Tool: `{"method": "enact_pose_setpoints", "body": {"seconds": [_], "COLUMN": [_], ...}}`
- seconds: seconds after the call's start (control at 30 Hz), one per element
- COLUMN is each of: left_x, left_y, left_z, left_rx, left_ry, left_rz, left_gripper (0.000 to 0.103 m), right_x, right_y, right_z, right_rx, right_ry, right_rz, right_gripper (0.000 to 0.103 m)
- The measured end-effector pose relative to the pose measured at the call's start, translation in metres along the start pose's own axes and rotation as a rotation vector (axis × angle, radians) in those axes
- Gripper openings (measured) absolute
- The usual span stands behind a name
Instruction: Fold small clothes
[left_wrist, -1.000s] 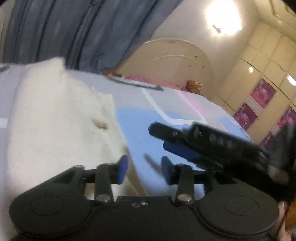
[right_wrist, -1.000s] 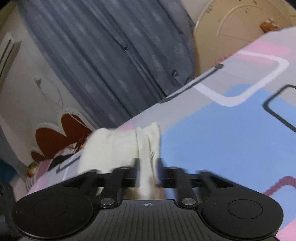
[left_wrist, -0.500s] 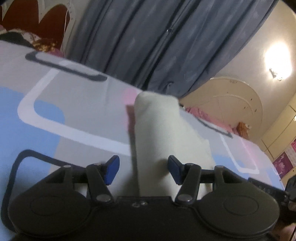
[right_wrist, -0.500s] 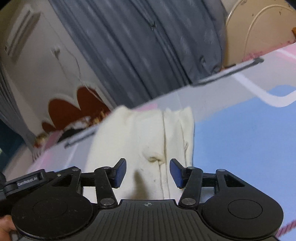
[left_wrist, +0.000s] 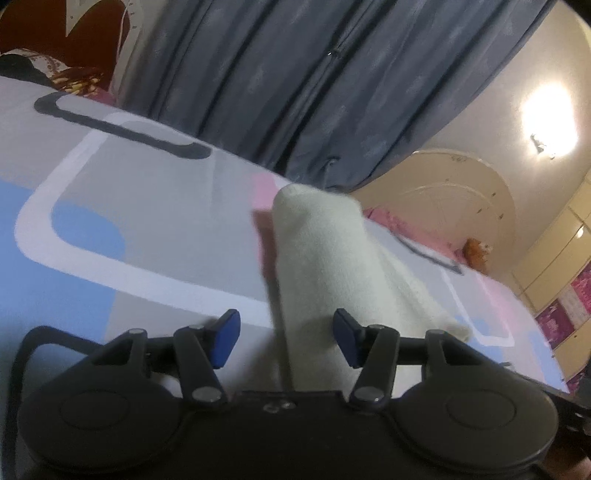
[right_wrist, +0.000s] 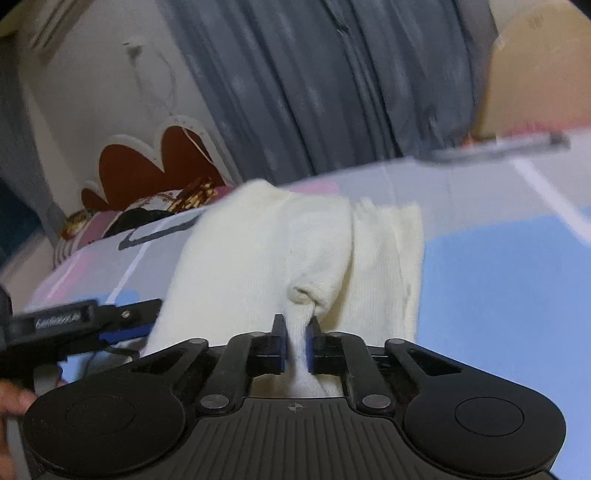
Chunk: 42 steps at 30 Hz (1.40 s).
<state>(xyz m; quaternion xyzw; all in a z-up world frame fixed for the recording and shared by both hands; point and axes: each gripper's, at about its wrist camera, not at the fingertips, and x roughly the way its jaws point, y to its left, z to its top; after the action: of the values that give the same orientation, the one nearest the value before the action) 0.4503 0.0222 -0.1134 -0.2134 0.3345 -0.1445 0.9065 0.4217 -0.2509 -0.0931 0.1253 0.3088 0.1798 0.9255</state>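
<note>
The cream cloth (right_wrist: 291, 258) lies folded on a bed sheet (left_wrist: 147, 229) printed with grey, blue, pink and white rounded shapes. In the right wrist view the right gripper (right_wrist: 295, 338) has its blue-padded fingers closed narrow on a pinch of the cloth's near edge, and the fabric puckers just above the pads at 12 o'clock. The left gripper (right_wrist: 110, 325) comes in from 9 o'clock, touching or nearly touching the cloth's left edge.

In the left wrist view the left gripper (left_wrist: 286, 338) stands wide, its pads either side of the cloth (left_wrist: 325, 258), which runs up toward 12 o'clock as a long pale roll; nothing is clamped.

Beyond the sheet hang grey-blue curtains (left_wrist: 295, 74). A cream arched headboard (left_wrist: 454, 195) sits at 2 o'clock, under a glaring wall lamp (left_wrist: 548, 118). Cream wardrobe doors with pink posters (left_wrist: 565, 310) fill 3 o'clock. A brown scalloped shape (right_wrist: 147, 162) shows on the wall at 10 o'clock in the right view.
</note>
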Motion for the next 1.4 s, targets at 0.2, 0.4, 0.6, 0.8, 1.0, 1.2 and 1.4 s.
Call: {"method": "enact_pose_setpoints", "body": {"seconds": [0.2, 0.4, 0.6, 0.8, 1.0, 1.2, 1.4], "left_x": [0.025, 0.032, 0.025, 0.008, 0.067, 0.064, 0.037], "left_y": [-0.034, -0.038, -0.033, -0.051, -0.082, -0.091, -0.085], "left_z": [-0.005, -0.009, -0.004, 0.023, 0.023, 0.008, -0.022], "left_rx": [0.139, 0.187, 0.201, 0.217, 0.324, 0.481, 0.489], "left_ry": [0.060, 0.078, 0.086, -0.034, 0.054, 0.056, 0.027], "left_rz": [0.032, 0.060, 0.080, -0.024, -0.011, 0.070, 0.098], "left_gripper": [0.052, 0.053, 0.056, 0.054, 0.058, 0.057, 0.060], "right_x": [-0.040, -0.028, -0.022, -0.054, 0.014, 0.037, -0.006], "right_y": [-0.008, -0.032, -0.035, -0.042, -0.019, -0.035, -0.015], "right_z": [-0.013, -0.034, -0.032, 0.001, 0.027, 0.023, 0.000], "right_rx": [0.022, 0.122, 0.090, 0.096, -0.081, -0.073, -0.093], "right_ry": [-0.074, -0.017, 0.015, -0.120, -0.034, 0.073, 0.000], "right_rz": [-0.052, -0.058, -0.061, -0.087, -0.114, -0.191, -0.152], "right_gripper": [0.008, 0.008, 0.008, 0.028, 0.015, 0.001, 0.003]}}
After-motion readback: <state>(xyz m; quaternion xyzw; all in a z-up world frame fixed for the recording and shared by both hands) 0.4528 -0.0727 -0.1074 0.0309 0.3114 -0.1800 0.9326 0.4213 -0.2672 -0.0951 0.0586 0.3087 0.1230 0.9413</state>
